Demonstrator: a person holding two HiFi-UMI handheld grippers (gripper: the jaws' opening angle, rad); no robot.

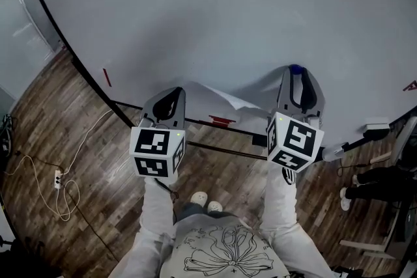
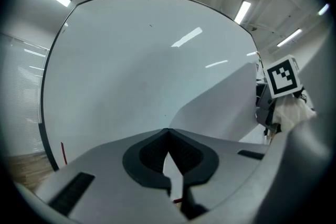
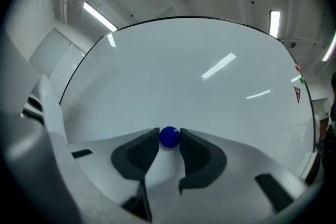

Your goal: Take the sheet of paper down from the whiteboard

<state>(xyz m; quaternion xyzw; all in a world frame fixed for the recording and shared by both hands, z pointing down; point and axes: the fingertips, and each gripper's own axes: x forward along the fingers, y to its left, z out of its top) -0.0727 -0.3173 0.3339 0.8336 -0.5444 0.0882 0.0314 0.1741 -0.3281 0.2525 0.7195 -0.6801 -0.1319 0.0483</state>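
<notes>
Reaching forward side by side, both white-sleeved arms hold their grippers roughly level against the whiteboard (image 1: 228, 10), which fills the space ahead with bare surface above and to the left. The sheet of paper (image 2: 226, 102) hangs low on the board between the two grippers, its left part bowed away from the surface. The left gripper (image 2: 168, 132) is fully closed, pinching the sheet's lower left edge. The right gripper (image 1: 298, 75) is clamped partway on a small blue magnet (image 3: 169, 137), which sits on the sheet's right end, against the board.
</notes>
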